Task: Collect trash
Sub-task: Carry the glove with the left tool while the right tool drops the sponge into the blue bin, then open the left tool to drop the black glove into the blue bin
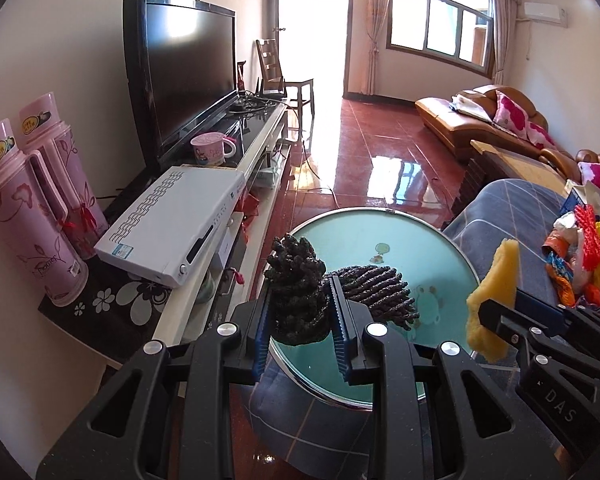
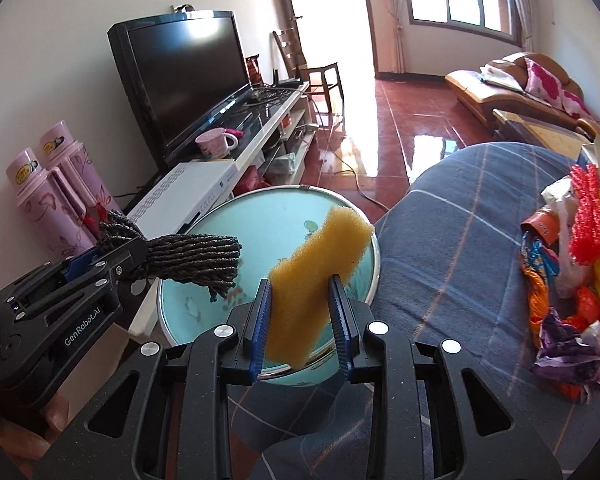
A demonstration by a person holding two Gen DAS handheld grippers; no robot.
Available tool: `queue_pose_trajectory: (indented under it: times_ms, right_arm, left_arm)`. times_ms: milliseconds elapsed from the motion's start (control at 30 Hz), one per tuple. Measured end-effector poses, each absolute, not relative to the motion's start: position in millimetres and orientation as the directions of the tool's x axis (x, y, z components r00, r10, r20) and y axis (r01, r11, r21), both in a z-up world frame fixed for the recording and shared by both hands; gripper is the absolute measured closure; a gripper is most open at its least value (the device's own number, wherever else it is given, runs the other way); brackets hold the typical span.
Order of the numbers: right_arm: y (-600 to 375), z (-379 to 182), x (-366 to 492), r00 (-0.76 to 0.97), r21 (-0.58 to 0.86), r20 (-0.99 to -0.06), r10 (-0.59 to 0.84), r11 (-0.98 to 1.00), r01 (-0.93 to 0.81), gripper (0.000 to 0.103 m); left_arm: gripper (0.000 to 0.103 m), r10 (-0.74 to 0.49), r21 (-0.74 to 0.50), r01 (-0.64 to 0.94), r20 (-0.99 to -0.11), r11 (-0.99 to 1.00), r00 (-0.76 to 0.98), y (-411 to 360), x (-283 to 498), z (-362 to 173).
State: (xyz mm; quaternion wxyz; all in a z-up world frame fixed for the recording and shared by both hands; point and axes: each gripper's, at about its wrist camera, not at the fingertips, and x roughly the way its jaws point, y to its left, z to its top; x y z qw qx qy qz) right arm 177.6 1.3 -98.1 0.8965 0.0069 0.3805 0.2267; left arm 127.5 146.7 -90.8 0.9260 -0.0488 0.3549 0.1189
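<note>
Sponge (image 2: 316, 276) sits clamped in the right gripper (image 2: 305, 320) jaws, rope bundle (image 1: 300, 292) in the left gripper (image 1: 300, 334), both above the basin (image 2: 268, 216); release squarely over its middle.

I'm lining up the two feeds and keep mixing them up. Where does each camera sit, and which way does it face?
Left wrist: on the left gripper, looking along its fingers over the basin to the TV; it clamps the cords; right gripper at right.
Right wrist: on the right gripper, facing likewise, clamping the sponge; left gripper at left.
Shared: basin, TV, sofa, trash.
</note>
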Motion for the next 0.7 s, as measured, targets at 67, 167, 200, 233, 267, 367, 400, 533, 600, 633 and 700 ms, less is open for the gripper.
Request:
queue_pose_trajectory:
  times_ms: [67, 167, 200, 233, 267, 367, 400, 533, 600, 633, 700]
  right_arm:
    - [7, -105, 183, 0.583, 0.181, -0.696, 0.418, 0.889, -0.422, 0.073]
    - [17, -115, 191, 0.546, 0.183, -0.72, 0.428, 0.876, -0.446, 0.07]
    - [20, -117, 192, 0.534, 0.181, -0.728, 0.43, 0.872, -0.456, 0.069]
    - [22, -120, 193, 0.525, 0.179, -0.734, 0.431, 0.868, -0.463, 0.065]
    - [23, -122, 194, 0.521, 0.178, -0.737, 0.43, 0.868, -0.464, 0.064]
    - [21, -125, 194, 0.529, 0.18, -0.731, 0.432, 0.869, -0.46, 0.059]
    - [20, -125, 193, 0.531, 0.185, -0.726, 0.437, 0.868, -0.461, 0.057]
    - [9, -121, 191, 0.564, 0.176, -0.717, 0.41, 0.889, -0.423, 0.056]
    - [-1, -119, 189, 0.585, 0.179, -0.709, 0.394, 0.903, -0.391, 0.056]
    - [-5, -117, 188, 0.594, 0.181, -0.705, 0.388, 0.908, -0.378, 0.056]
    - [-16, -115, 184, 0.621, 0.171, -0.697, 0.359, 0.924, -0.342, 0.056]
  left_arm:
    - [0.076, 0.188, -0.007, -0.262, -0.68, 0.965, 0.709, 150, 130, -96]
    - [0.076, 0.193, -0.004, -0.268, -0.687, 0.963, 0.701, 154, 132, -100]
    - [0.076, 0.193, -0.003, -0.269, -0.689, 0.963, 0.699, 154, 133, -101]
    - [0.076, 0.192, -0.004, -0.27, -0.692, 0.963, 0.696, 155, 134, -102]
    - [0.076, 0.193, -0.004, -0.271, -0.695, 0.962, 0.693, 155, 134, -103]
    - [0.076, 0.193, -0.004, -0.274, -0.7, 0.962, 0.688, 156, 136, -105]
    - [0.076, 0.193, -0.003, -0.274, -0.701, 0.962, 0.686, 155, 137, -106]
    - [0.076, 0.188, 0.0, -0.264, -0.704, 0.964, 0.684, 153, 138, -109]
    - [0.076, 0.183, 0.001, -0.257, -0.705, 0.966, 0.685, 150, 138, -109]
    - [0.076, 0.182, 0.003, -0.254, -0.705, 0.967, 0.685, 149, 139, -110]
    - [0.075, 0.178, 0.008, -0.244, -0.707, 0.97, 0.684, 145, 140, -112]
